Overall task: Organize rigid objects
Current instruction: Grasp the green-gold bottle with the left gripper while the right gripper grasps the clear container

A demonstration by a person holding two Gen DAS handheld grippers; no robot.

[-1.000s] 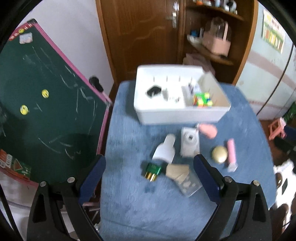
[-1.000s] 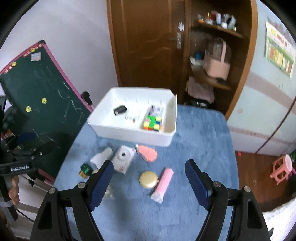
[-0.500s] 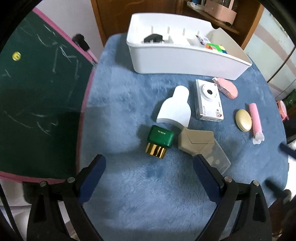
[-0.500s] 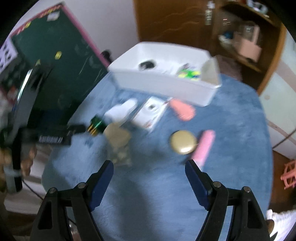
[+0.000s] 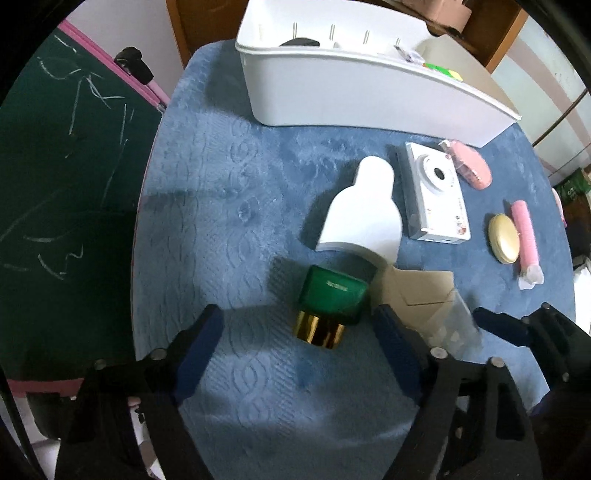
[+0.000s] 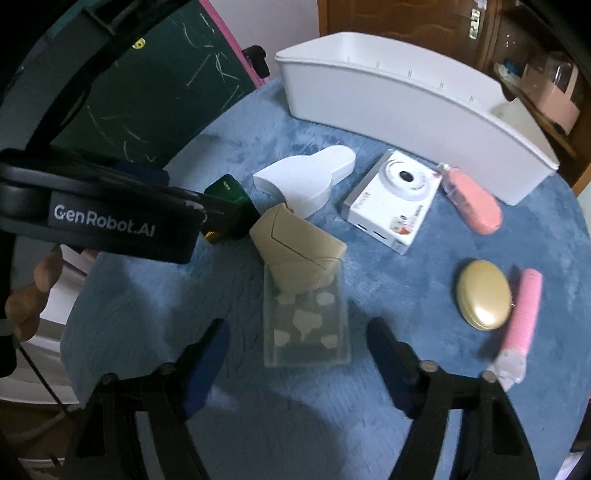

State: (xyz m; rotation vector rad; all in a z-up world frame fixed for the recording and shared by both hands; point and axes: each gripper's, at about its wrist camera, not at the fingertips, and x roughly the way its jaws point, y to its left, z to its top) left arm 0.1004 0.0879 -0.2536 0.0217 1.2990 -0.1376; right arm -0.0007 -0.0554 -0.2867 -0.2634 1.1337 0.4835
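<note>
While both tools gape, green bottle [image 5: 334, 299] apparently untouched.

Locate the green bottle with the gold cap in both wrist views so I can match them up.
Left wrist: the green bottle lies low in the centre, between the open fingers of the left hand-held gripper, gold cap toward the camera.
Right wrist: the green bottle sits left of centre, mostly hidden behind the left hand-held gripper's body.
Shared landmark: the white camera, lying in front of the white bin.

Green chalkboard [image 5: 66, 155] beside brown wooden door [image 6: 399, 18].
</note>
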